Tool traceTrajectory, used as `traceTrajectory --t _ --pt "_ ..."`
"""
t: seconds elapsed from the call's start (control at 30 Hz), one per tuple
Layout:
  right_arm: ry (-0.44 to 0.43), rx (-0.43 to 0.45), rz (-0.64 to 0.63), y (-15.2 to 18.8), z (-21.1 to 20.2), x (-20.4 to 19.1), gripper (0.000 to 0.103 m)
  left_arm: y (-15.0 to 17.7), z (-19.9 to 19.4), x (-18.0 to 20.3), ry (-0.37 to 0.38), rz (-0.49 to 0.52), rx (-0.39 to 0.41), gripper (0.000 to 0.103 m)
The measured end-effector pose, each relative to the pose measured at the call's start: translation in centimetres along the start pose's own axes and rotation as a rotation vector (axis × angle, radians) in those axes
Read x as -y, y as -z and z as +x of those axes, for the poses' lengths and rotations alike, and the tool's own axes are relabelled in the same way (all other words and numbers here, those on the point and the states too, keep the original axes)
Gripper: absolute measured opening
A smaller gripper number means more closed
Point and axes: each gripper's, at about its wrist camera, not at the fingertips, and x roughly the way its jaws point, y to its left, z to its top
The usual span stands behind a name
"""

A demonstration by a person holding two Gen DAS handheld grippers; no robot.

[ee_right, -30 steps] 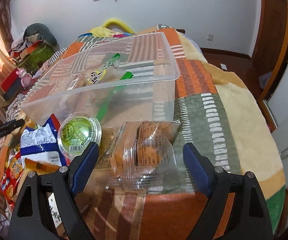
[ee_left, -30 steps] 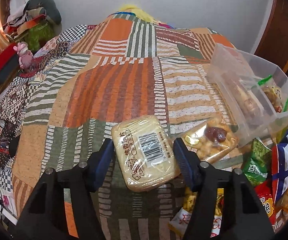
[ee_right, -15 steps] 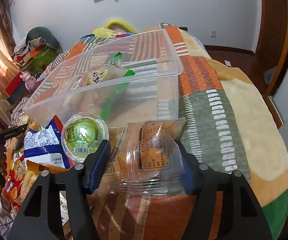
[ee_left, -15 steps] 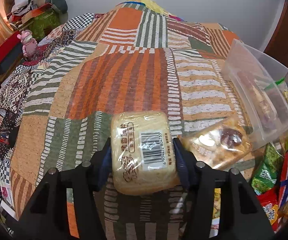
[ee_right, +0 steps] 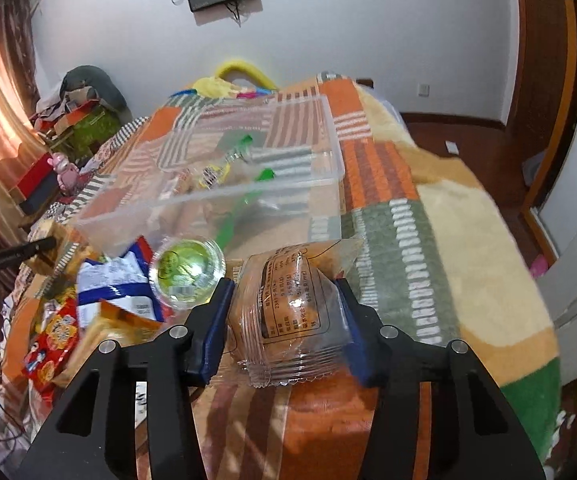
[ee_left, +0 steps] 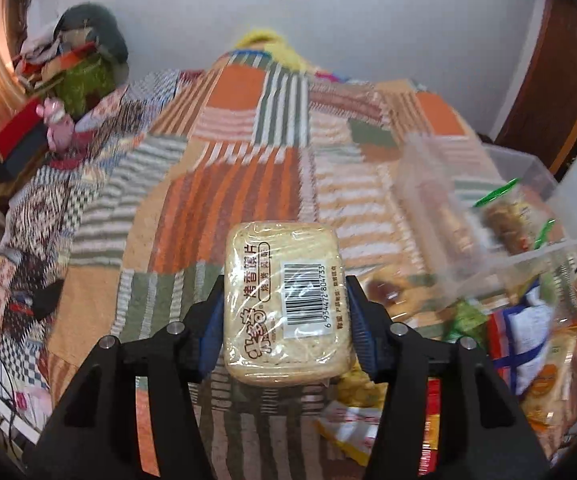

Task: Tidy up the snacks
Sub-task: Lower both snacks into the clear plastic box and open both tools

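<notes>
In the left wrist view my left gripper [ee_left: 284, 294] is shut on a pale wrapped bread-slice pack [ee_left: 284, 256] with a barcode label, held up off the patchwork blanket [ee_left: 216, 184]. In the right wrist view a clear-wrapped orange pastry pack [ee_right: 288, 312] sits between the blue pads of my right gripper [ee_right: 284, 294]. Its jaws are closing, and both pads press the wrapper. A clear plastic bin [ee_right: 208, 200] holding a few snacks stands just beyond it, and shows at the right in the left wrist view [ee_left: 528, 254].
A green jelly cup [ee_right: 186, 270], a blue-and-white bag [ee_right: 112, 280] and a red packet [ee_right: 52, 336] lie left of the pastry. More snacks [ee_left: 528, 332] pile under the bin's near end. Clutter [ee_left: 72, 72] lines the far left wall, and the bed edge drops off at the right.
Both grippers' jaws closed onto their packs. The left lifted the bread pack off the blanket. The right closed from wide open and rose slightly with the pastry.
</notes>
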Motion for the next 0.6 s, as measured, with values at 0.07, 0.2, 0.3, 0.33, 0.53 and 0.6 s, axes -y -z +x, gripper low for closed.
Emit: traceTrajectory --t 0.07,0.2,0.3,0.33,0.53,0.6 --pt "0.005 0.025 -0.014 -0.5 -0.9 -0.3 0.046 -0.6 -1.3 0.9 0.02 0.01 0.027 0.055" --pt "-0.001 0.084 -0.031 -1.7 -2.5 -0.6 0.046 -1.6 -3.1 2.9 0.055 0.031 0.068 0.055" --pt "-0.009 0.124 -0.04 -2.8 -3.3 -1.0 0.046 -2.2 -4.3 4.5 0.088 0.047 0.094 0.055" --pt "-0.01 0.138 -0.046 -3.0 -3.5 -1.1 0.046 -2.5 -4.6 5.1 0.101 0.052 0.103 0.055" --pt "-0.014 0.206 -0.068 -5.3 -3.5 -1.6 0.046 -3.9 -5.6 8.0 0.16 0.079 0.138 0.055" --pt "-0.014 0.223 -0.07 -6.0 -3.4 -1.8 0.046 -4.5 -5.5 9.0 0.174 0.088 0.143 0.055"
